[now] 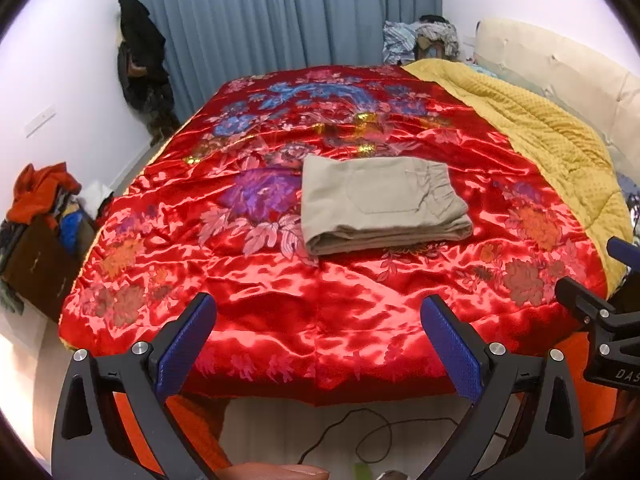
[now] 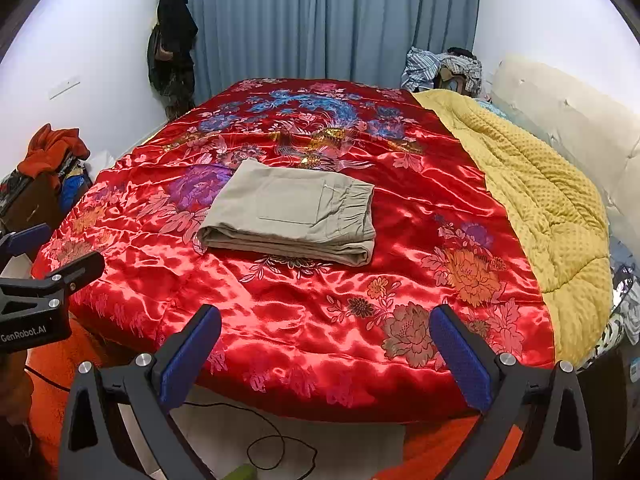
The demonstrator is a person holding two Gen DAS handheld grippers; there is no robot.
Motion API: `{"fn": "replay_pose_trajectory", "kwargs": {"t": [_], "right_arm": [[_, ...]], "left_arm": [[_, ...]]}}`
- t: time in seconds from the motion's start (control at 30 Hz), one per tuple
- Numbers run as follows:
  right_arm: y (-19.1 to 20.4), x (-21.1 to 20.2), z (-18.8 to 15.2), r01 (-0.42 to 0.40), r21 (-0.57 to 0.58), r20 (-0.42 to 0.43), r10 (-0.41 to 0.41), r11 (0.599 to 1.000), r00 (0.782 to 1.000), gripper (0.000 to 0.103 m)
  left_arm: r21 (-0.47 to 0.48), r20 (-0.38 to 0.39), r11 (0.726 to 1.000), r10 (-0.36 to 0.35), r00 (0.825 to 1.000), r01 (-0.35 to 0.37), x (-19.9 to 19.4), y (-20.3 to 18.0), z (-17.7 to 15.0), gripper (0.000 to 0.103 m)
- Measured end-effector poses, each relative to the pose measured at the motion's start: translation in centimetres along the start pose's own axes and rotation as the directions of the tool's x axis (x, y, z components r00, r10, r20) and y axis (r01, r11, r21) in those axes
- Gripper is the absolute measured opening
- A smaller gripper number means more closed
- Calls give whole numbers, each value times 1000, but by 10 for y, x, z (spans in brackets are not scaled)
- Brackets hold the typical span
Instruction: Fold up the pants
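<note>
Beige pants (image 1: 380,204) lie folded into a flat rectangle on the red floral satin bedspread (image 1: 280,304), near the middle of the bed; they also show in the right wrist view (image 2: 292,216). My left gripper (image 1: 318,308) is open and empty, held back over the near edge of the bed, well short of the pants. My right gripper (image 2: 325,318) is open and empty too, also at the near edge. Each gripper shows at the side of the other's view: the right one (image 1: 600,316) and the left one (image 2: 40,280).
A yellow quilt (image 2: 536,200) covers the right side of the bed. A padded headboard (image 2: 580,128) stands at right. Clothes piles sit at the left (image 2: 52,148) and far right corner (image 2: 444,68). A cable (image 2: 276,448) lies on the floor below.
</note>
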State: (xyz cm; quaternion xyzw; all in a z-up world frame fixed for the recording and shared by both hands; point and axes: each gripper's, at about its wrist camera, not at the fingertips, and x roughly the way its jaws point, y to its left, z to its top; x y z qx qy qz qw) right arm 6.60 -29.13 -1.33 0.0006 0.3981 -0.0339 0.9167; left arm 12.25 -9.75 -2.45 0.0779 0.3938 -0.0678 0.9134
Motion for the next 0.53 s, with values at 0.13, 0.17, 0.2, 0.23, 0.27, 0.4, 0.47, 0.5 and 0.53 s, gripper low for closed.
{"fn": "replay_pose_trajectory", "kwargs": {"t": [0.13, 0.17, 0.2, 0.23, 0.27, 0.4, 0.47, 0.5, 0.53], "right_arm": [[0, 1, -1, 1, 1, -5, -1, 1000, 1000, 103], [0, 2, -1, 1, -1, -10, -1, 1000, 1000, 103], [1, 3, -1, 2, -4, -13, -2, 1000, 1000, 103], [2, 4, -2, 3, -6, -15, -3, 1000, 1000, 103], [2, 4, -1, 3, -7, -15, -3, 1000, 1000, 103], [3, 3, -3, 4, -5, -8, -4, 1000, 1000, 103], [2, 3, -4, 0, -1, -7, 0, 1000, 1000, 103], [2, 3, -4, -2, 2, -7, 2, 1000, 1000, 103], [1, 2, -4, -3, 4, -6, 3, 1000, 1000, 103]], "left_arm": [[8, -2, 1000, -13, 1000, 13, 0, -2, 0, 102], [12, 0, 1000, -17, 1000, 18, -1, -2, 0, 102], [15, 3, 1000, -18, 1000, 18, -2, -3, 0, 102], [21, 10, 1000, -20, 1000, 20, -3, -4, 0, 102], [23, 14, 999, -24, 1000, 23, -4, -4, 0, 102], [15, 21, 998, -55, 998, 55, -7, -4, 1, 102], [23, 29, 999, -47, 998, 46, -9, -7, 1, 102], [28, 33, 999, -42, 999, 41, -11, -8, 0, 102], [29, 34, 999, -39, 999, 38, -11, -8, 1, 102]]}}
